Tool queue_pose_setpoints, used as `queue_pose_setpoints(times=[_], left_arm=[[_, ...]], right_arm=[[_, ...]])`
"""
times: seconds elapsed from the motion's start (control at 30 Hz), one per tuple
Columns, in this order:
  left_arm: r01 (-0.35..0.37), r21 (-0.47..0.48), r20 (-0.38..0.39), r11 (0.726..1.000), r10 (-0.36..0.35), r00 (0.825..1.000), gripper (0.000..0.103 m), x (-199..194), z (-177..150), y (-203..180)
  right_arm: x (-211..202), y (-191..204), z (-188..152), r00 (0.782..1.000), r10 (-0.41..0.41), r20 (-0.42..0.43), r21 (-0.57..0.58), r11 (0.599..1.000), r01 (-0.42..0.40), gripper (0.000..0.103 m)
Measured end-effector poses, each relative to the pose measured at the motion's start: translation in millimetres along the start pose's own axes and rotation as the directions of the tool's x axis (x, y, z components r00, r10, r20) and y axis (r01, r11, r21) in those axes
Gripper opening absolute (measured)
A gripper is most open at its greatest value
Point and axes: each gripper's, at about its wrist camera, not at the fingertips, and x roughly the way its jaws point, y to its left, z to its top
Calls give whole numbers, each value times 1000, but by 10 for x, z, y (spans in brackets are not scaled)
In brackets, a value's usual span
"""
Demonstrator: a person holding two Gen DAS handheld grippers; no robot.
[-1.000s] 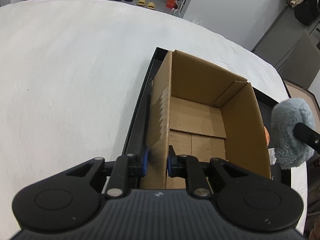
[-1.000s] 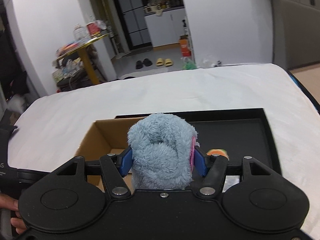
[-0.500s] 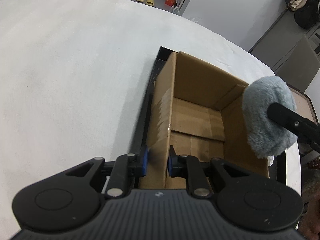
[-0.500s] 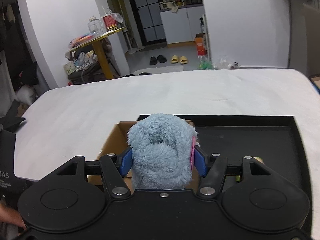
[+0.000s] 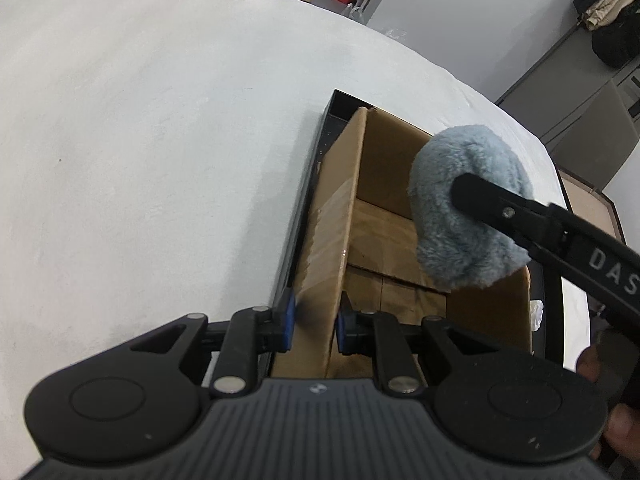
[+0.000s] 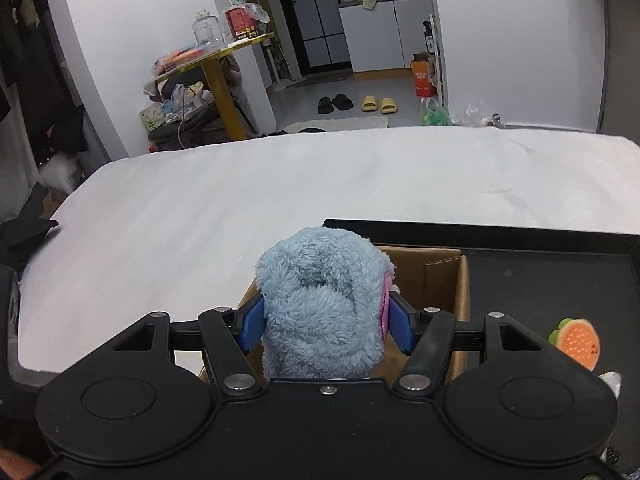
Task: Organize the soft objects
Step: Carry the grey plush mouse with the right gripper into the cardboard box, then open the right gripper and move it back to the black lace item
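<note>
An open cardboard box (image 5: 384, 236) stands in a black tray (image 5: 310, 184) on the white cover. My left gripper (image 5: 316, 322) is shut on the box's near left wall, blue pads pressing both faces. A fluffy blue plush (image 5: 464, 204) hangs over the box's open top, with my right gripper (image 6: 325, 322) shut on it. In the right wrist view the blue plush (image 6: 324, 304) fills the jaws and shows a pink patch on its right side; the box (image 6: 432, 280) lies just beyond and below it.
An orange fruit-shaped soft toy (image 6: 576, 340) lies in the black tray (image 6: 540, 264) right of the box. The white cover (image 5: 140, 160) spreads wide to the left. A person's hand (image 5: 612, 400) shows at the right edge.
The right gripper has carried the blue plush leftward, from beside the box's right wall to over the box's open top. The left gripper has kept its hold on the box wall.
</note>
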Motion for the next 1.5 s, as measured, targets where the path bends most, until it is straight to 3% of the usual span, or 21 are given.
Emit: queue_pose_setpoints(times=[0.07, 0.17, 0.27, 0.63, 0.73, 0.9, 1.1, 1.5], left_arm=[[0, -6, -1, 1000, 0, 1000, 17, -8, 14, 12], [6, -7, -9, 1000, -6, 1000, 18, 9, 32, 12], [15, -16, -19, 1000, -15, 1000, 19, -6, 39, 14], [-16, -25, -8, 1000, 16, 1000, 21, -13, 10, -44], [-33, -28, -6, 999, 33, 999, 27, -11, -12, -73], [-77, -24, 7, 997, 77, 997, 48, -16, -45, -86], [-142, -12, 27, 990, 142, 989, 62, -19, -124, -118], [-224, 27, 83, 974, 221, 972, 77, -114, -167, -188]], right_arm=[[23, 0, -14, 1000, 4, -3, 21, 1000, -4, 61], [100, -5, -44, 999, 34, -20, 52, 998, -33, 70], [111, -18, -75, 999, 29, -44, 73, 997, -26, 70], [-181, -184, -55, 1000, 28, 9, 98, 995, -29, 70], [-295, -268, -21, 999, 15, 36, 100, 995, -19, 70], [-506, -467, -2, 997, -15, 78, 104, 995, 7, 70], [-647, -720, -153, 995, -74, 70, 124, 990, 65, 70], [-592, -1000, -523, 990, -140, -28, 143, 979, 143, 70]])
